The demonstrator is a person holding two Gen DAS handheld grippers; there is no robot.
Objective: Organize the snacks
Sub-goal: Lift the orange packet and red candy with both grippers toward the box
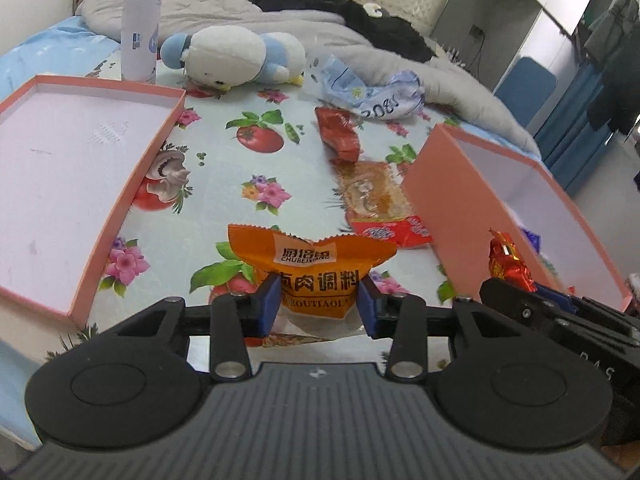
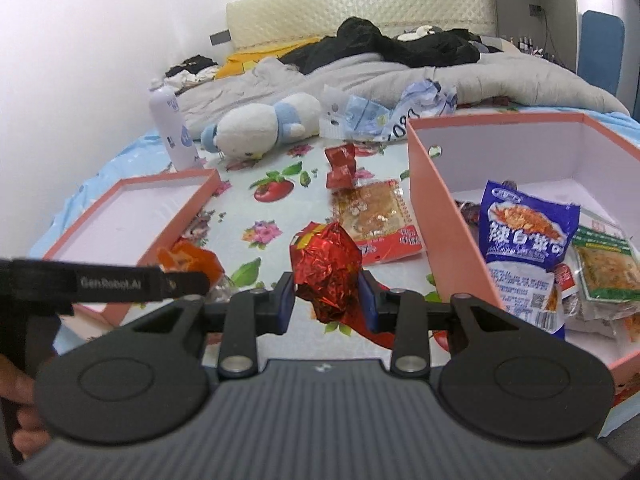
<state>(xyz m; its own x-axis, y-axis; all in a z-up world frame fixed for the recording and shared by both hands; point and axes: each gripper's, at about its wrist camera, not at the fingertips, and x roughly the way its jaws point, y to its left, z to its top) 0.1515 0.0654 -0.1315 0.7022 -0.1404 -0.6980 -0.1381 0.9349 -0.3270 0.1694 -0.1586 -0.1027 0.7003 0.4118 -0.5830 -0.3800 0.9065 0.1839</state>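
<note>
Bed (image 1: pixel 224 168) bears pink lid (image 1: pixel 72 184), pink box (image 2: pixel 440 216), loose packets.

Bright, even indoor light; soft shadows; strong fisheye bending at edges; slight blur overall; foil glints.

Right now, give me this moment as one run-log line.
left gripper: shut on orange seasoning packet | right gripper: shut on red foil snack | pink box: holds packets | lid

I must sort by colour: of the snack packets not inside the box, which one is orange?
The orange packet between the left tool's pads. The others outside the box are red: the foil one and the wrapper farther back.
</note>
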